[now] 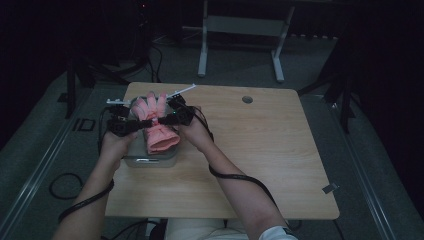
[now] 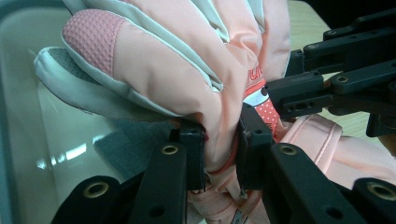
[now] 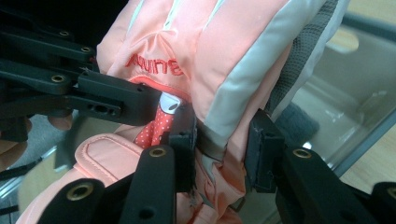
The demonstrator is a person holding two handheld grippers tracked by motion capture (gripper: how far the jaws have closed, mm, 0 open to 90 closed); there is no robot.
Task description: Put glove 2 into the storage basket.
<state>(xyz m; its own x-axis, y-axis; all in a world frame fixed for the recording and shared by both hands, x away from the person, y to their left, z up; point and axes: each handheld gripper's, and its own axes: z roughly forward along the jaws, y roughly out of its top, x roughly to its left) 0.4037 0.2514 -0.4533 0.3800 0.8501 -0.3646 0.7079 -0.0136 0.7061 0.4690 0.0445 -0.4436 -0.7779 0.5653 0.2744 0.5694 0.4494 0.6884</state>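
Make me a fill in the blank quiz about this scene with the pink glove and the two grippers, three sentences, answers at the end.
1. Both the left gripper and the right gripper are shut on a pink ____.
2. The glove is held over a clear plastic ____ that stands on the table.
3. The tabletop is made of light ____.

Missing words: glove; bin; wood
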